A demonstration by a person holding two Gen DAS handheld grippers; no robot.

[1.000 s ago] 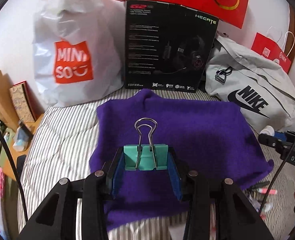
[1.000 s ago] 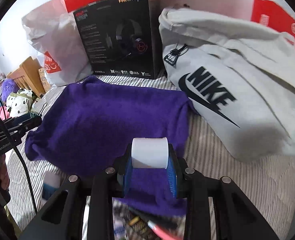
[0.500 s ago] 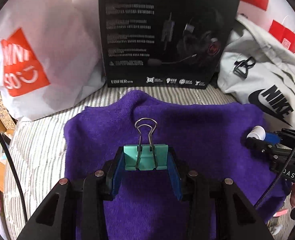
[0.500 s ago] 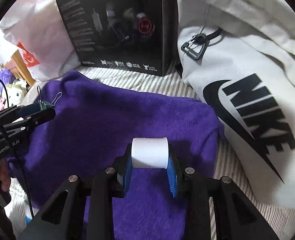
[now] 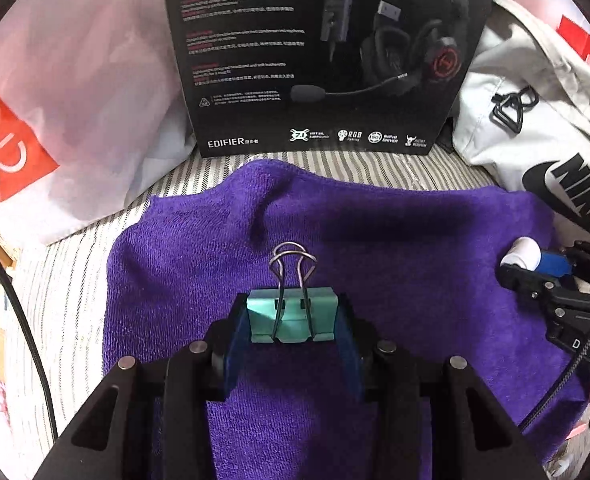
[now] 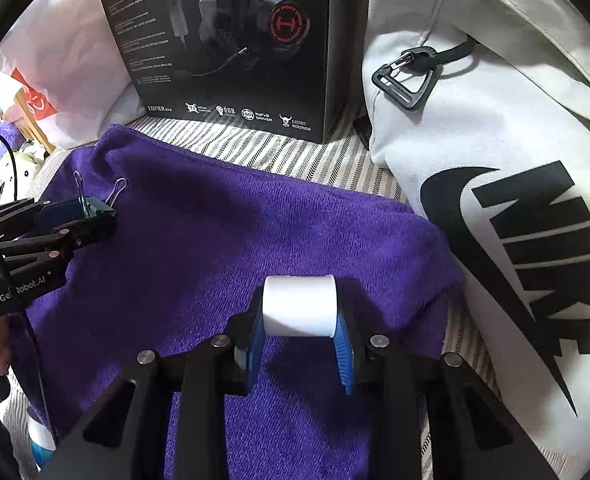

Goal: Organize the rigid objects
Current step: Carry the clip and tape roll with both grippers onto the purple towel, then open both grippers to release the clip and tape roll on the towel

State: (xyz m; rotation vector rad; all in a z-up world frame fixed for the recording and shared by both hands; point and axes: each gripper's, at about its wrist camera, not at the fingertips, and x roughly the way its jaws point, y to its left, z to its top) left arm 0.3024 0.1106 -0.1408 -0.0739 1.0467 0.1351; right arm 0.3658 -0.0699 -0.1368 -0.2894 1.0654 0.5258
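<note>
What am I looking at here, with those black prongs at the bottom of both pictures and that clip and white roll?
There is no robot here: a person holds a two-finger gripper in each hand, and each one carries a camera that looks forward along its fingers.

In the left wrist view, the left gripper is shut on a teal binder clip. At the right edge of that view you see the other gripper from the side.

In the right wrist view, the right gripper is shut on a white roll.

Both hover over a purple towel spread on striped bedding. Behind stand a black headset box, a white Miniso bag and a grey Nike bag.
</note>
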